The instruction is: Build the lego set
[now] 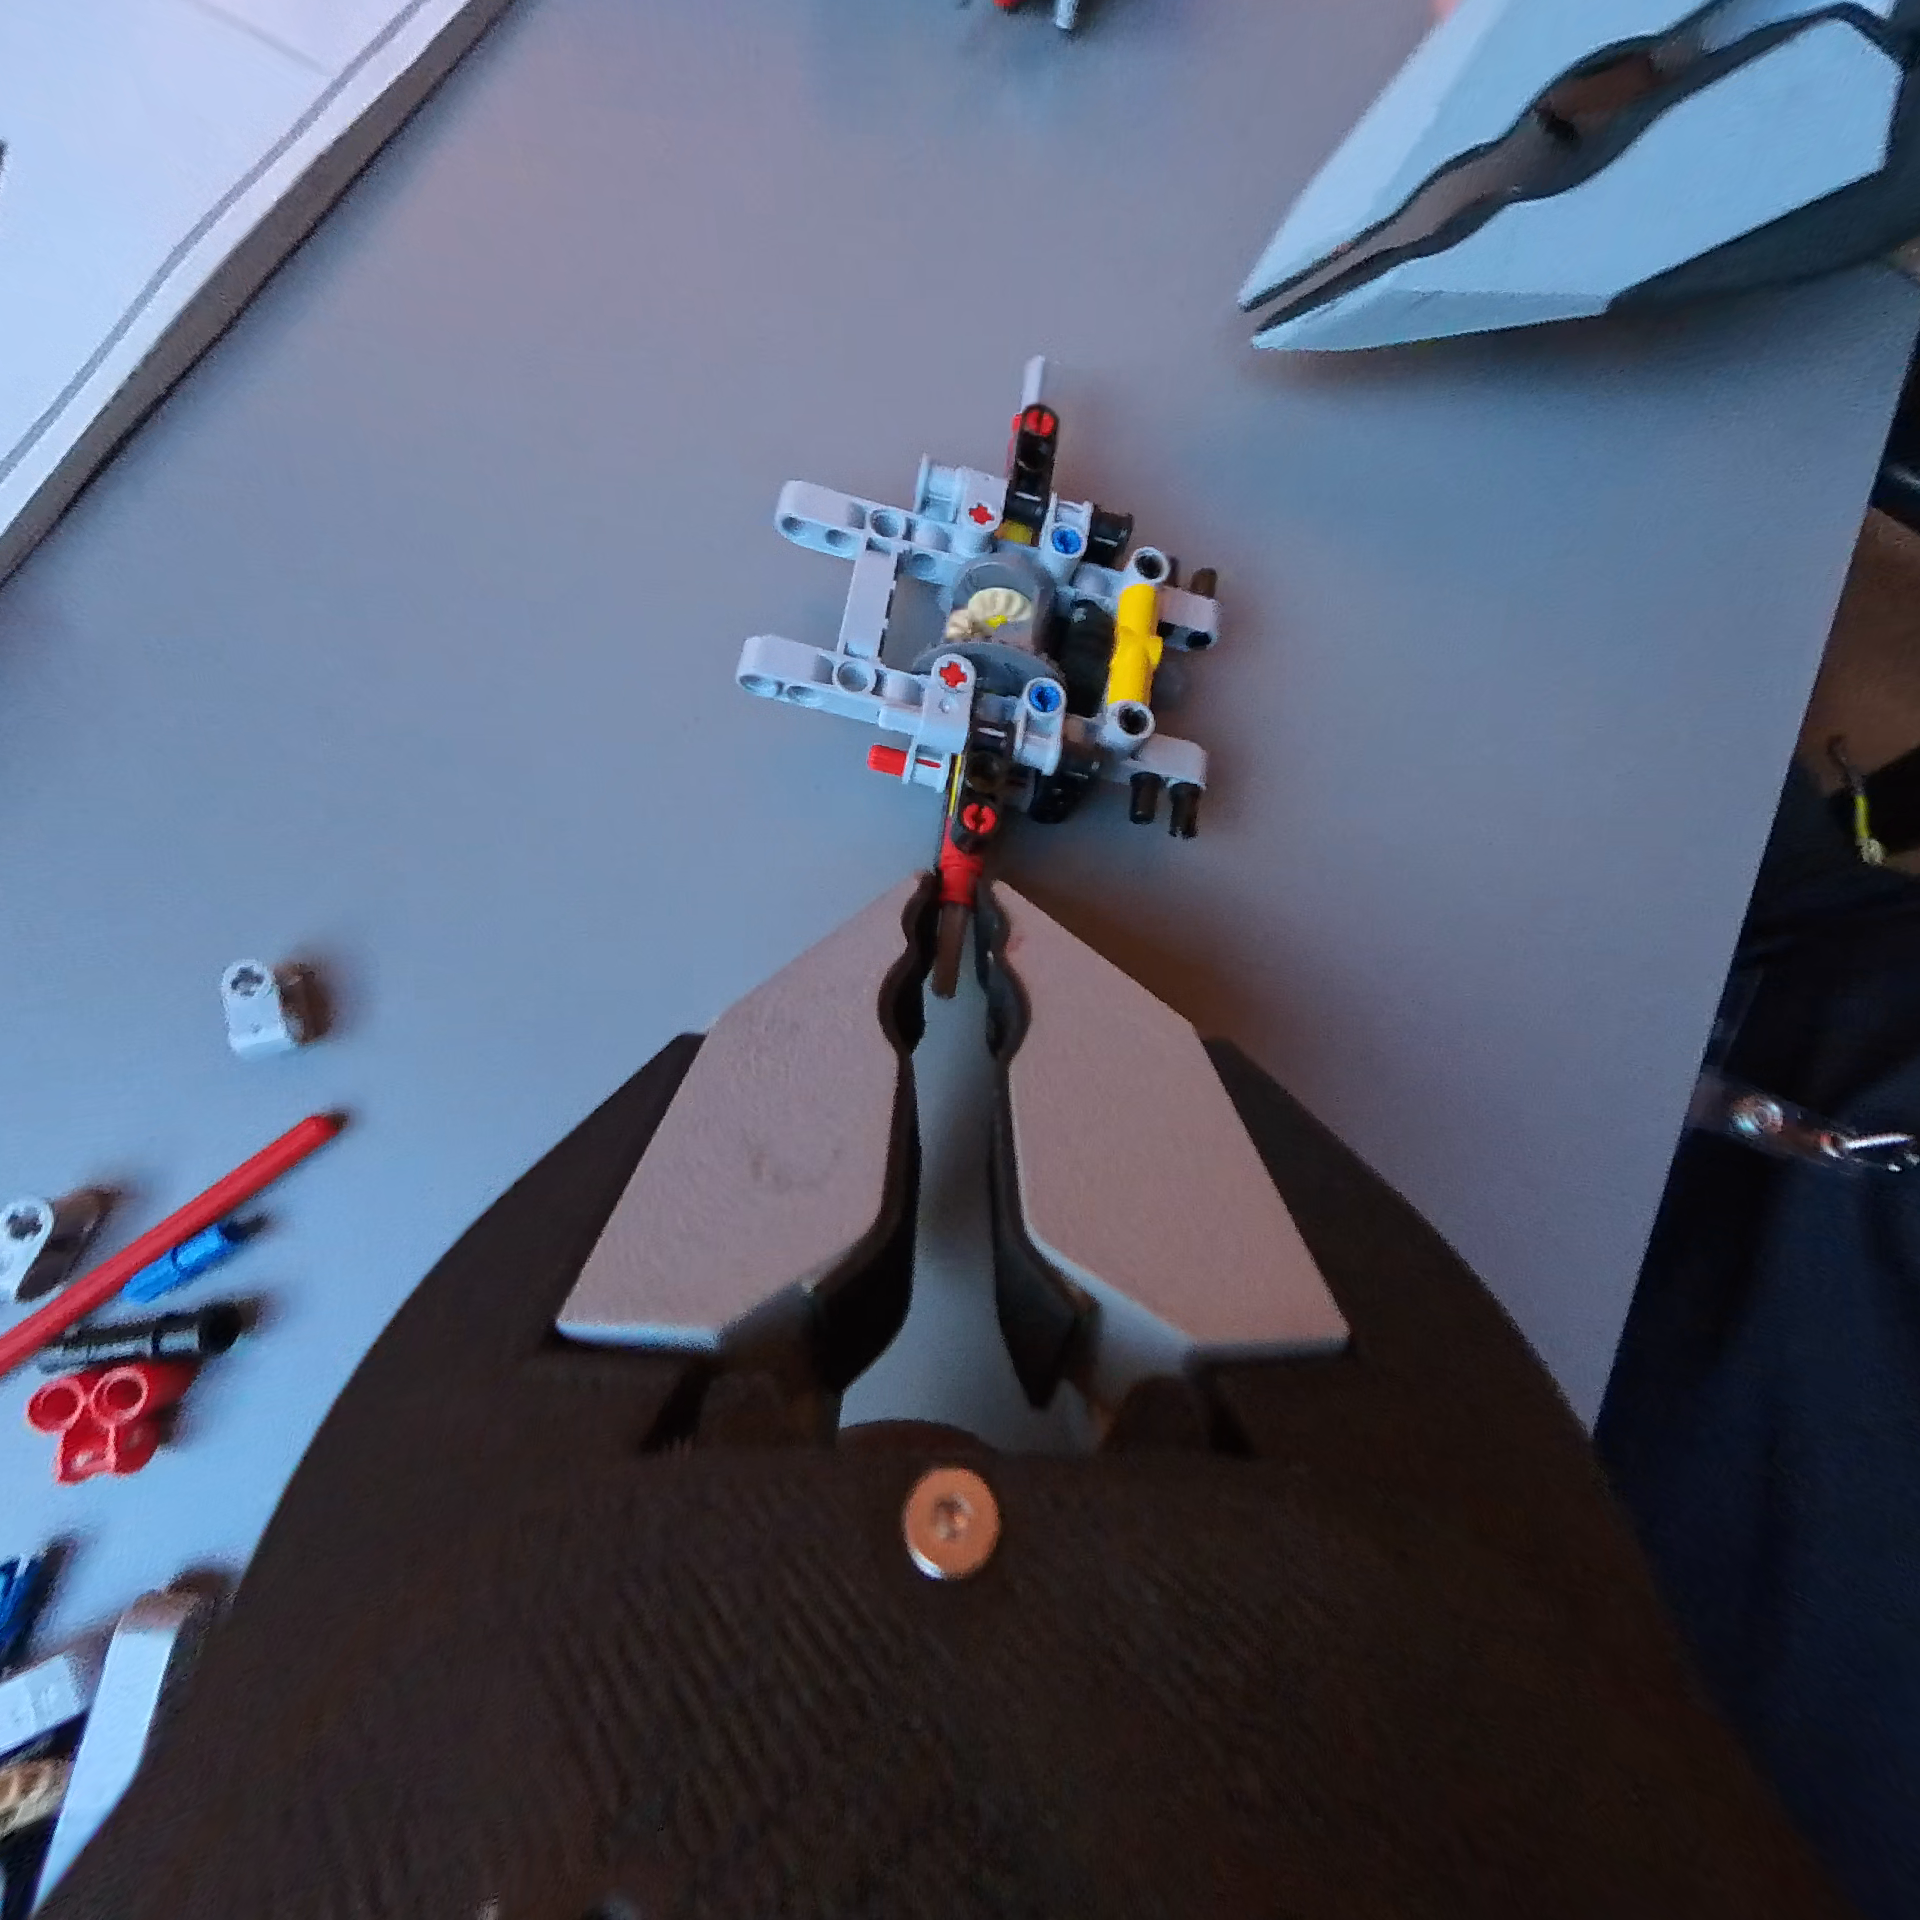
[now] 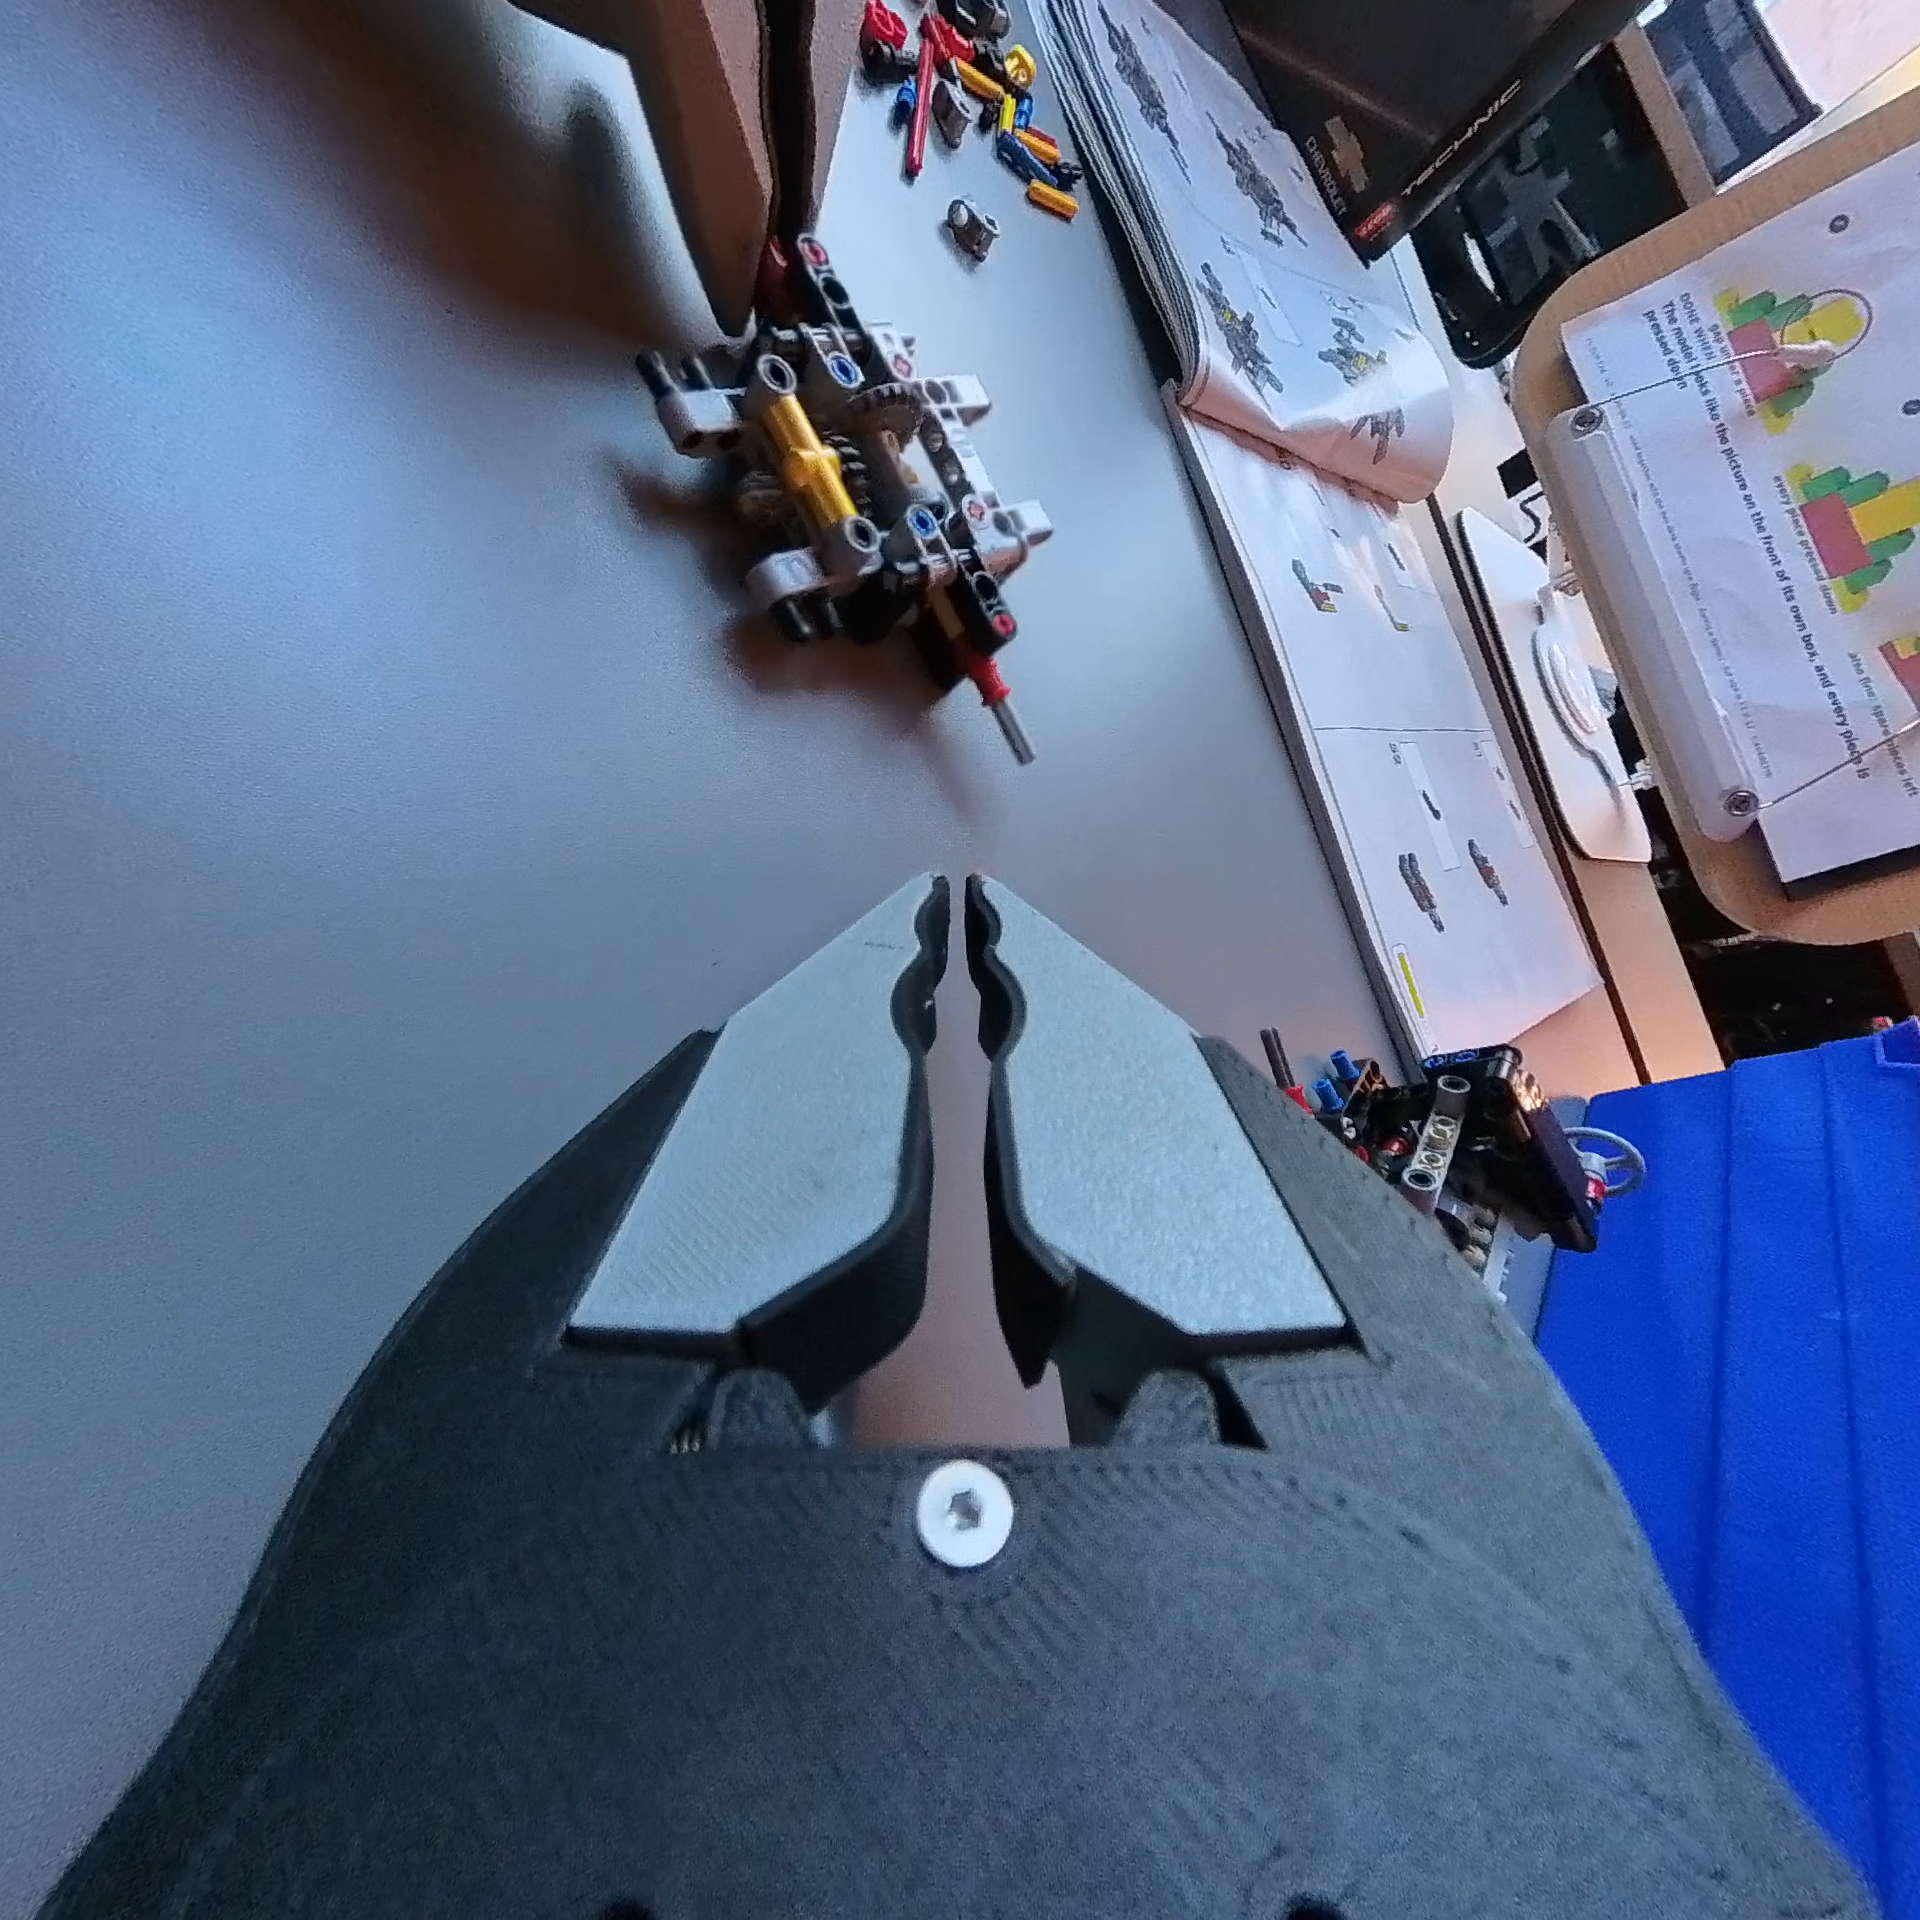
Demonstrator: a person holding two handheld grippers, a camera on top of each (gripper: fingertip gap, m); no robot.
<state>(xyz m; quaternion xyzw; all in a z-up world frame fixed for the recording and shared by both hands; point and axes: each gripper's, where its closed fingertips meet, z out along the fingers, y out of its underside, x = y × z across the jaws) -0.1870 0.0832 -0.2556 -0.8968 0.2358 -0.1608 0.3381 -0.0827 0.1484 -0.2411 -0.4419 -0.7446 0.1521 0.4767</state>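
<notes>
left tongs [image 1: 961, 894] gripping brown axle [image 1: 948, 951] jutting from grey assembly [image 1: 977, 623], steadying it on tabletop [image 1: 520, 520] | right tongs [image 2: 957, 883] hovering closed, empty, well apart from assembly

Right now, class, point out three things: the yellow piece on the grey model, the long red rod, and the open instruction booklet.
yellow piece [image 1: 1132, 644]: left wrist view, middle of its body.
long red rod [image 1: 177, 1236]: left wrist view, mid-shaft.
open instruction booklet [image 2: 1392, 665]: right wrist view, lower page.

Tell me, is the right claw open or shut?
Shut: the right claw has its fingertips nearly meeting, nothing between them, above the grey table.
</notes>
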